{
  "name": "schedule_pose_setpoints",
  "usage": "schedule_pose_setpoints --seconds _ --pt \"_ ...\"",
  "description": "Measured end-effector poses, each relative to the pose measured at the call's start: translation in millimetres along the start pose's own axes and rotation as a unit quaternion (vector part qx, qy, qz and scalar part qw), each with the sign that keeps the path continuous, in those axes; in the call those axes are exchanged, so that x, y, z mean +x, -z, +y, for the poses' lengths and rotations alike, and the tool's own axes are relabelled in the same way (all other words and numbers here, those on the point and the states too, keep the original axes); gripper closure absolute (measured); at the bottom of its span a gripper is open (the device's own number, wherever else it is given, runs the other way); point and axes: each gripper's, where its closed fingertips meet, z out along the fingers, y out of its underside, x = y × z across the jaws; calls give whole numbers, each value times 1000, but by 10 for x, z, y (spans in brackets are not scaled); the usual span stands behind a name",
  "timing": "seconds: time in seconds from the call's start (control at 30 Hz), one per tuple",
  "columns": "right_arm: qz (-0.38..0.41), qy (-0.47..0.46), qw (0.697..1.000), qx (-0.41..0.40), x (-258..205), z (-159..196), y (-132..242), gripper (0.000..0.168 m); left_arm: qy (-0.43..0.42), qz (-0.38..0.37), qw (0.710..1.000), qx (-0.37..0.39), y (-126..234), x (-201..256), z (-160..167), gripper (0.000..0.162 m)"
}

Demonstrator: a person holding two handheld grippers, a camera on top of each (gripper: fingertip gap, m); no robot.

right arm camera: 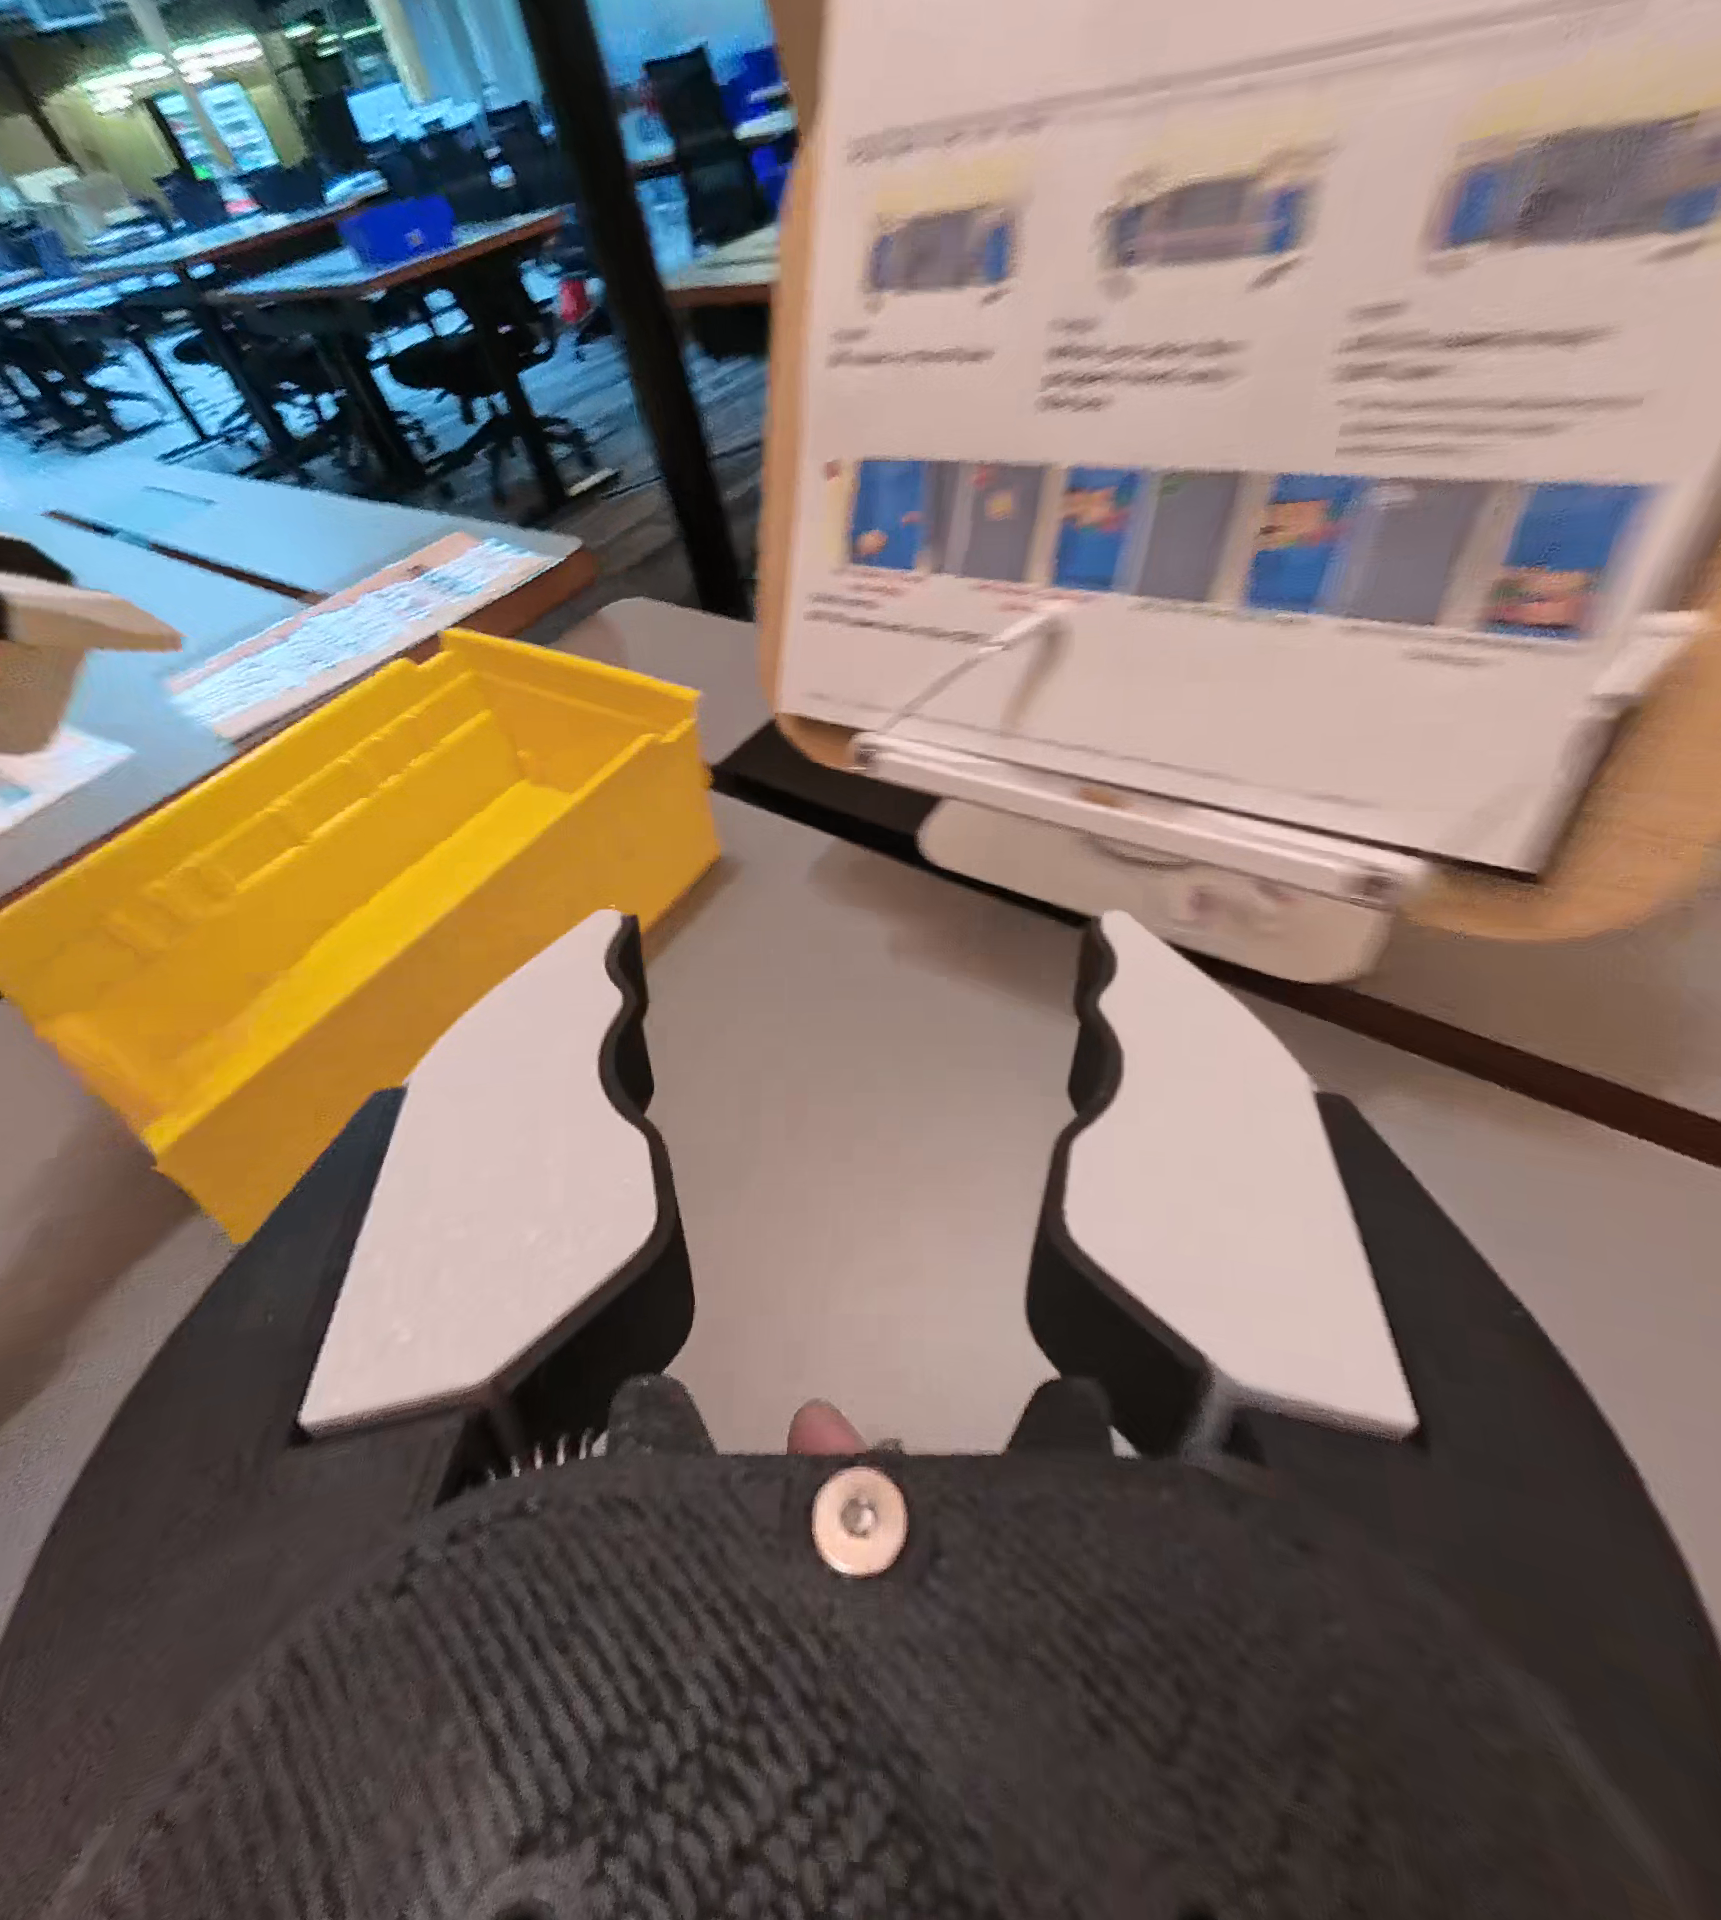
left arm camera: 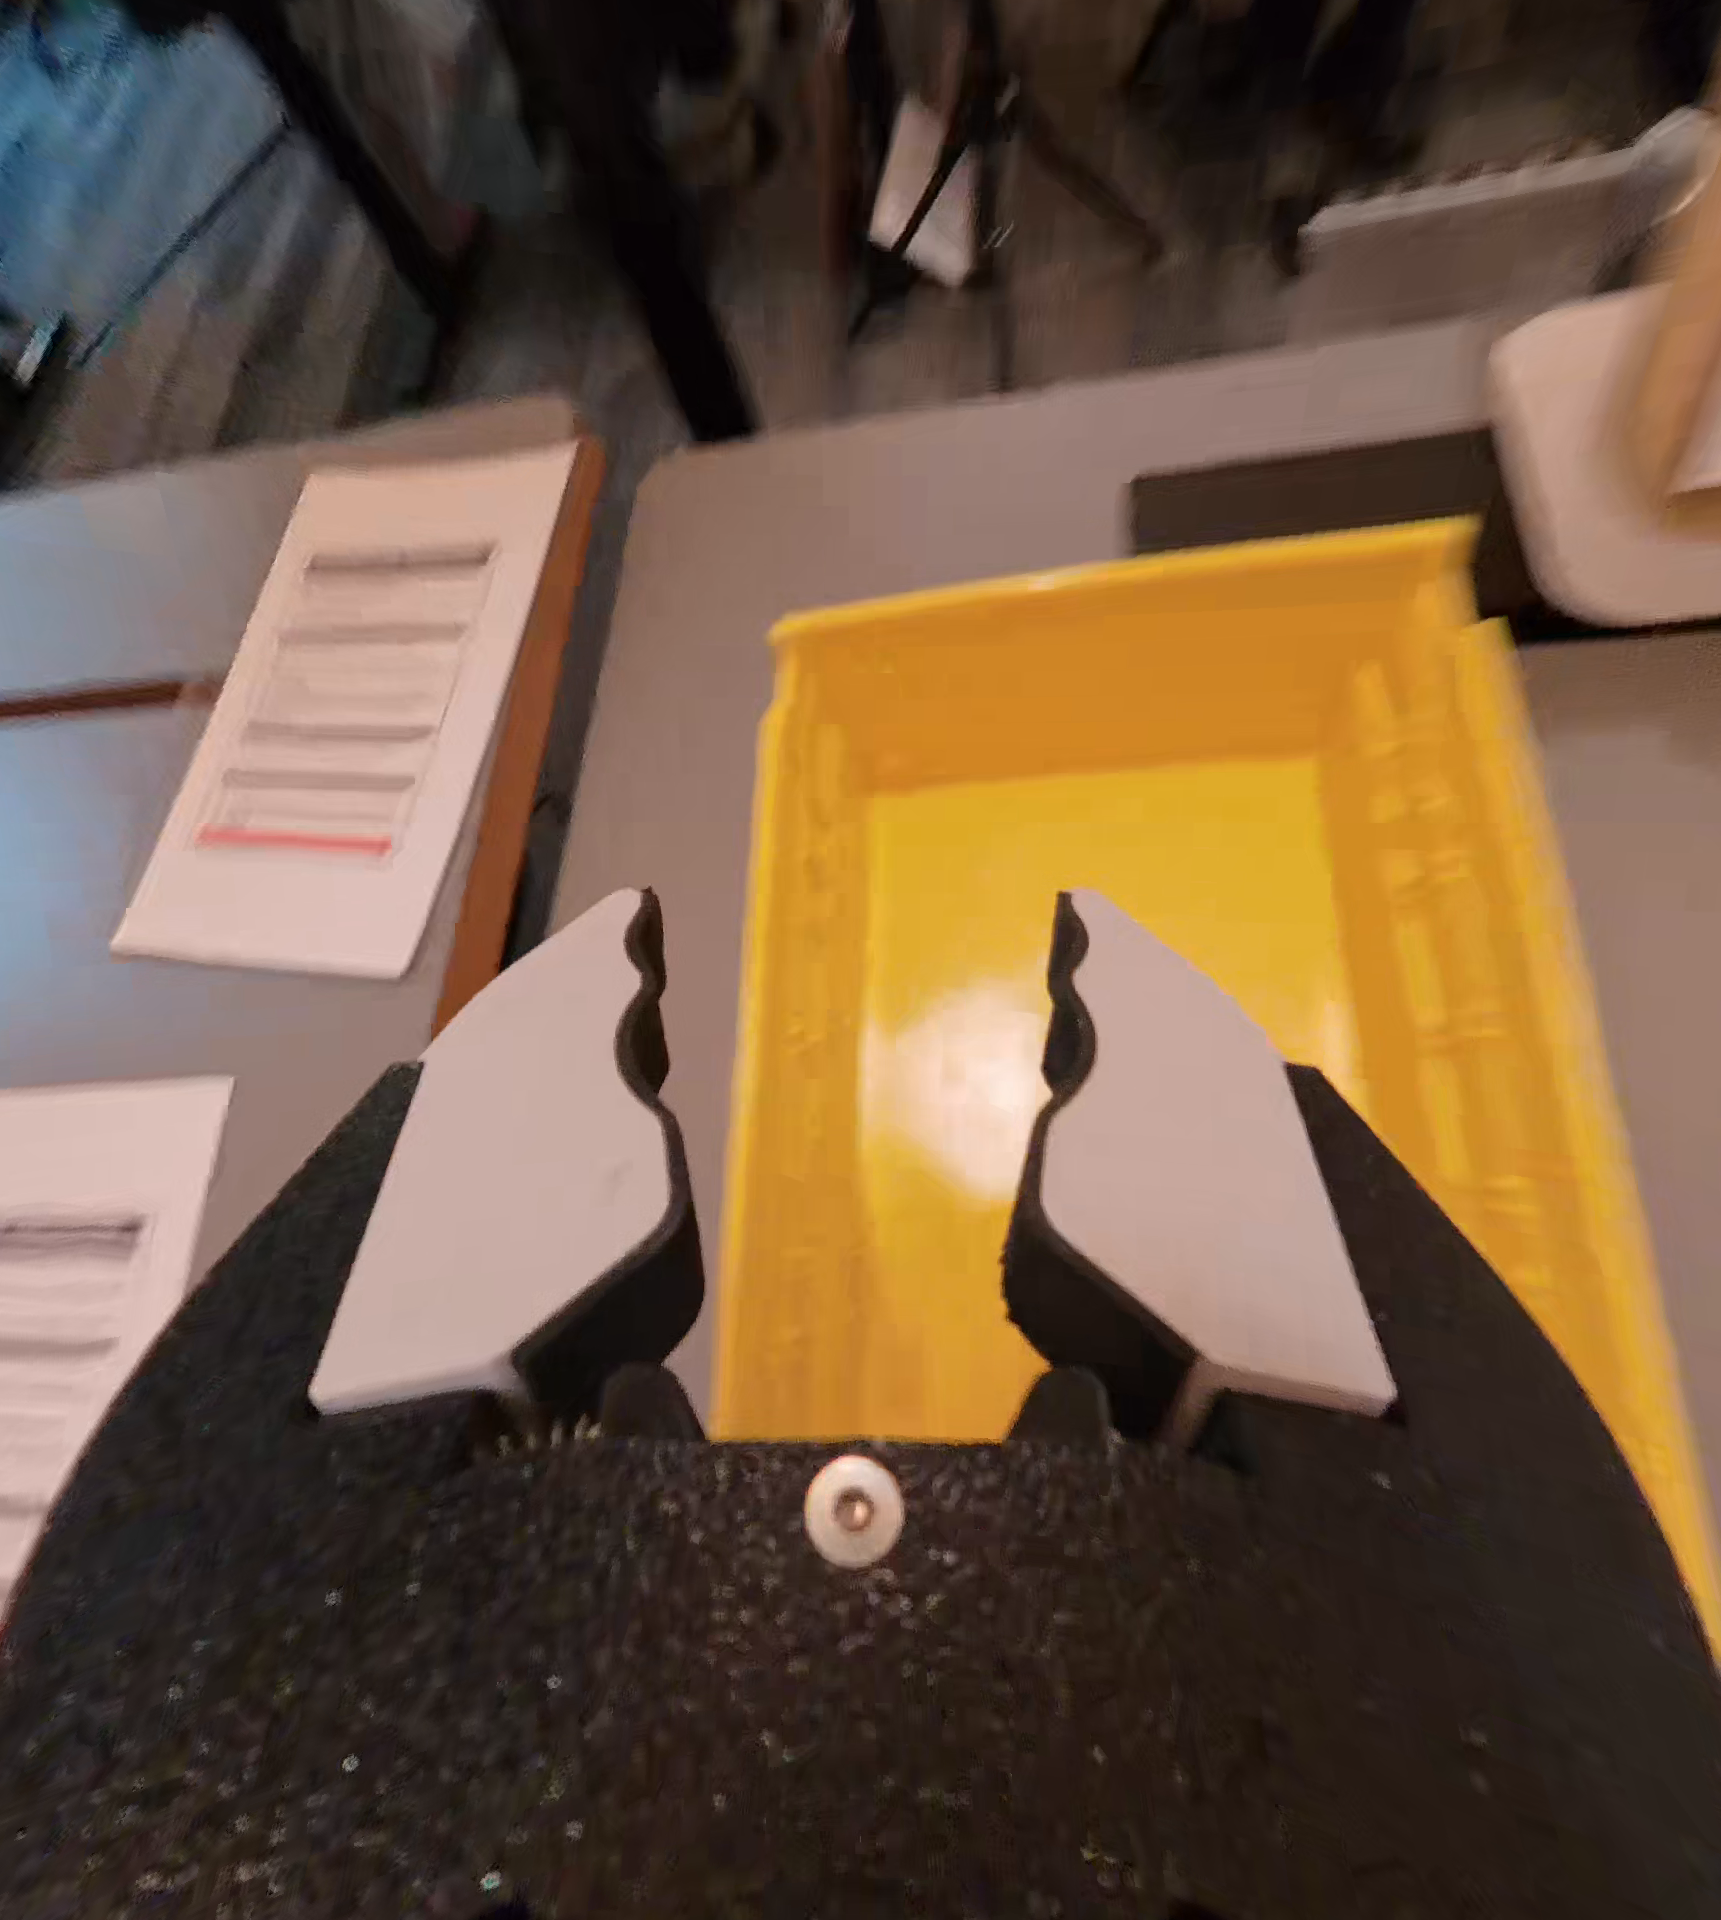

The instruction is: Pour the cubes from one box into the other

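Observation:
An empty yellow box lies on the grey table; it also shows in the right wrist view at the left. No cubes and no second box are in view. My left gripper is open and empty, above the box's left wall, with the right finger over the inside. My right gripper is open and empty over bare table, to the right of the box. The left gripper also shows far left in the right wrist view, above the box's left end.
A tilted board with a printed sheet on a white stand rises behind the box. Printed sheets lie on the neighbouring table at the left. Desks and chairs fill the room behind.

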Motion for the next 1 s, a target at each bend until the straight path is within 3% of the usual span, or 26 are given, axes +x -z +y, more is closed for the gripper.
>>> schedule_pose_setpoints --seconds 0.1,0.2,0.37,0.53,0.6,0.73,0.83,1.0 --pt "61 -12 998 28 608 -44 637 87 -19 99 993 67 289 860 -344 91" --pt "144 -29 988 53 1274 20 1336 86 -37 215 971 100 498 1920 -462 91" --pt "279 -49 957 68 2327 405 2478 90 -57 352 929 103 736 3627 -310 87" --pt "355 -102 926 79 2952 784 3344 94 -70 446 888 80 1038 5084 -60 78" --pt "370 -88 921 78 3135 882 3500 95 -85 474 874 66 1163 5561 42 77" --pt "370 -74 926 14 3365 1192 3486 94 -96 468 876 58 1244 6194 129 77" --pt "411 -73 909 6 3567 1354 3531 98 -90 477 873 50 1310 6479 165 77" --pt "361 -112 926 16 3638 1486 3319 112 -88 458 884 34 1219 6761 201 80"
